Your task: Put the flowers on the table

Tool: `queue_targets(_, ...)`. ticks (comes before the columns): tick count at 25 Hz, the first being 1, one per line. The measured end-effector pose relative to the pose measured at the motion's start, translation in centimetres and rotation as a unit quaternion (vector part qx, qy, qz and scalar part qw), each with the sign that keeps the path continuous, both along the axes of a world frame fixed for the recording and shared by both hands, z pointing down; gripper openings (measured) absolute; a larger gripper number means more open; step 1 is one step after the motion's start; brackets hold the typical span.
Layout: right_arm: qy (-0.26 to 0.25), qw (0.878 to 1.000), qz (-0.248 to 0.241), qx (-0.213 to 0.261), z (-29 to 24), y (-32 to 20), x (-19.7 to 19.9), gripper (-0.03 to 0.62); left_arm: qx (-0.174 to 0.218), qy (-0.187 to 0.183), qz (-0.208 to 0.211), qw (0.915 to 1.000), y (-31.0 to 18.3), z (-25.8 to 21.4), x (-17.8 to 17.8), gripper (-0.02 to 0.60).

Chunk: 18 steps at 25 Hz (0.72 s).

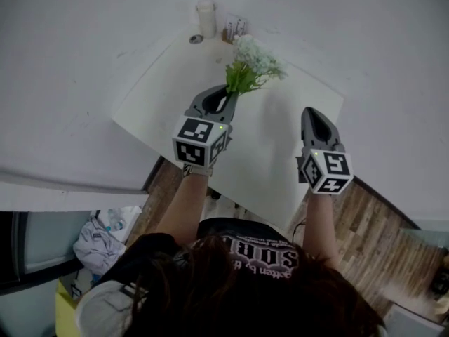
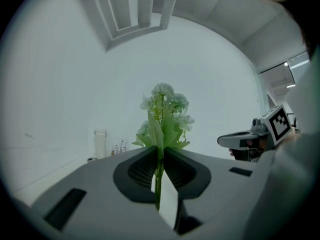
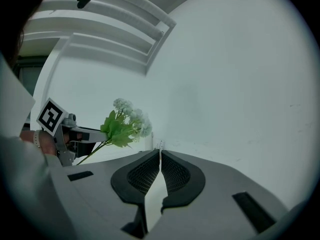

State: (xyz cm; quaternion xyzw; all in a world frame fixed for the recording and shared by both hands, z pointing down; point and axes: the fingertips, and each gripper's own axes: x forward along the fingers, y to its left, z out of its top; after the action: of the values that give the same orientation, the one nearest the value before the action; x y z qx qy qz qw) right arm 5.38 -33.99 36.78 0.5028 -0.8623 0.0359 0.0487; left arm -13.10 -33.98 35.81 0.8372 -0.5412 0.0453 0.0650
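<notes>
A small bunch of white flowers [image 1: 256, 60] with green leaves is held by its stems in my left gripper [image 1: 229, 97], over the white table [image 1: 280, 153]. In the left gripper view the stems [image 2: 159, 176] run between the pads and the blooms [image 2: 165, 104] rise above the jaws. My right gripper [image 1: 316, 118] hovers over the table's right part with its jaws together and nothing between them. The right gripper view shows the flowers [image 3: 125, 121] to its left, sticking out of the left gripper [image 3: 100, 134].
At the table's far corner stand a white cylinder [image 1: 206, 17], a small printed card [image 1: 235, 27] and a little round lid [image 1: 196, 39]. White walls close in behind the table. Wooden floor [image 1: 379, 237] lies below its near edge, with a heap of cloth [image 1: 102, 237] at lower left.
</notes>
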Motion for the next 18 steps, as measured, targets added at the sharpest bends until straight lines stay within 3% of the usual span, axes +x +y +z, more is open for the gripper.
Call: queue_targets(18,0.006,0.996,0.076,-0.048,4.0,-9.5,-3.1,0.032,-0.030,-0.010,0.071,0.9970,-15.1,4.0,-2.9,0.041)
